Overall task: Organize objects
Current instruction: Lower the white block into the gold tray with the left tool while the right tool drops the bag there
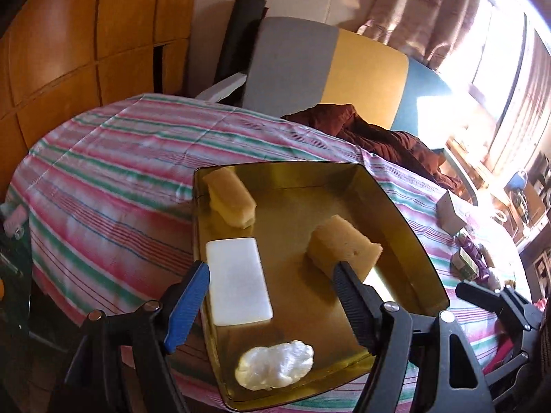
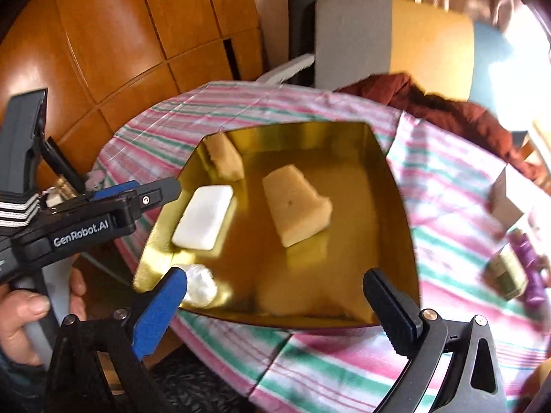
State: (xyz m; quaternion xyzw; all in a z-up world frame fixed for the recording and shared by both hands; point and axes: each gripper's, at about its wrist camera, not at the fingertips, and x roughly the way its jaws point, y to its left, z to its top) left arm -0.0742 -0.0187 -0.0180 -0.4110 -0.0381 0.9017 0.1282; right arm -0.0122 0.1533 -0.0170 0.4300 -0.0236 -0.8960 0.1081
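Observation:
A gold tray (image 1: 399,203) (image 2: 396,186) sits on the striped tablecloth. It holds a white bar (image 1: 237,280) (image 2: 203,216), a yellow sponge (image 1: 232,198) (image 2: 224,156) at its far left corner, a second yellow sponge (image 1: 342,246) (image 2: 296,204) near the middle, and a crumpled clear plastic wad (image 1: 275,366) (image 2: 201,285) at its near edge. My left gripper (image 1: 272,292) is open and empty above the tray's near left part. My right gripper (image 2: 275,299) is open and empty over the tray's near edge. The left gripper also shows in the right wrist view (image 2: 151,192).
A small white box (image 1: 454,211) (image 2: 509,203), a green box (image 1: 466,265) (image 2: 509,275) and a purple item (image 2: 532,272) lie on the cloth right of the tray. A dark red jacket (image 1: 378,137) (image 2: 447,113) and a chair lie beyond. Wooden panels stand left.

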